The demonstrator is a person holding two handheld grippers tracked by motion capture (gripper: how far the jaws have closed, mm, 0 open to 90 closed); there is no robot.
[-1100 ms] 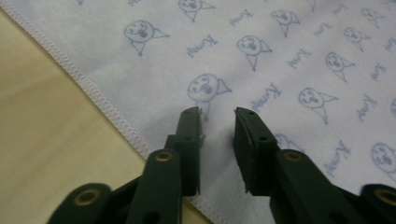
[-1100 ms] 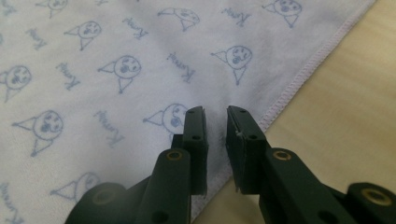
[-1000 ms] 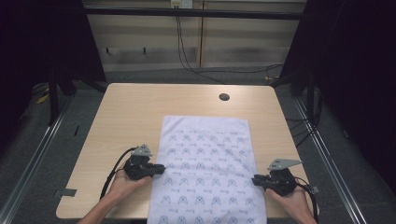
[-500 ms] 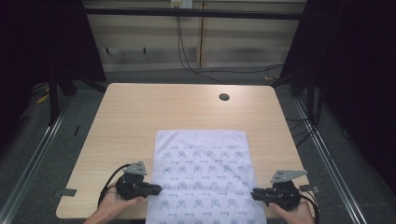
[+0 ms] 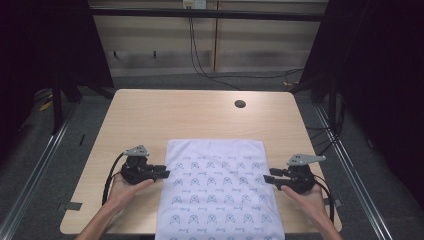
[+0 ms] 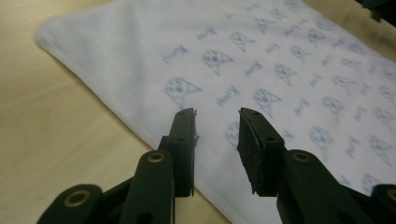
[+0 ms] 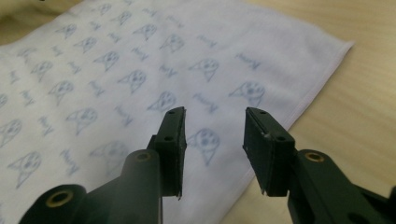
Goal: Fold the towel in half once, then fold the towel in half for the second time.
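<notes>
A white cloth printed with small blue figures lies flat on the near half of the tabletop, its near edge hanging over the front. The left tongs sit at its left edge, the right tongs at its right edge, both pointing inward, jaws apart and gripping nothing. Farther off, a dark hole marks the tabletop.

White cloth with pale blue printed motifs, spread flat on table's near half, near edge overhanging
</notes>
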